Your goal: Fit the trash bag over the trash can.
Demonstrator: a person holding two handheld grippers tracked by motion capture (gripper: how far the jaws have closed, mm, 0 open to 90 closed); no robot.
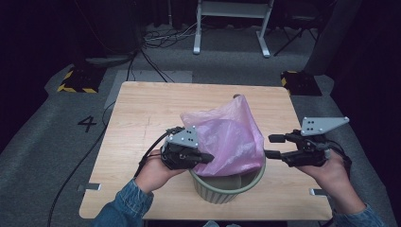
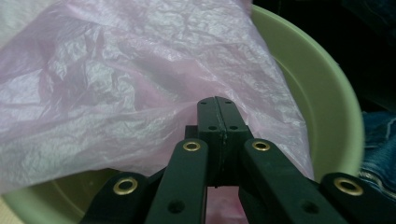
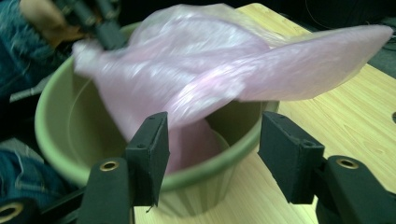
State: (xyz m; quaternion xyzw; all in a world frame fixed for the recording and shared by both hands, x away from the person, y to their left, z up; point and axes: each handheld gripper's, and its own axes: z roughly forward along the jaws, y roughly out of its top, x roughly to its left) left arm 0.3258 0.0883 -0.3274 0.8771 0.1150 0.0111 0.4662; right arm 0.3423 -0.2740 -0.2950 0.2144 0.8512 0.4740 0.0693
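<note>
Denim sleeves come in at six o'clock of the high view, each hand carrying a gripper. Nearest the person sits the green bin (image 1: 227,187), at about six o'clock of the wooden table (image 1: 142,113) and close to its near edge. A pink plastic bag (image 1: 231,135) hangs partly inside the bin and billows up and out toward twelve o'clock. At the bin's nine o'clock the left gripper (image 1: 205,157) has its jaws pressed together on a fold of the film; in the left gripper view the two pads meet with the plastic pinched between them, above the bin's rim. At the bin's three o'clock the right gripper (image 1: 275,146) stands with jaws parted and nothing between them; in the right gripper view the pads frame the near rim and the loose bag without touching either. The step in hand looks like lining the bin: one side of the bag's mouth is caught, the other is free. The next move probably calls for the right gripper to take the loose edge by its side and draw it over the rim. Open tabletop lies from nine through twelve to three o'clock; the near edge leaves little room.
</note>
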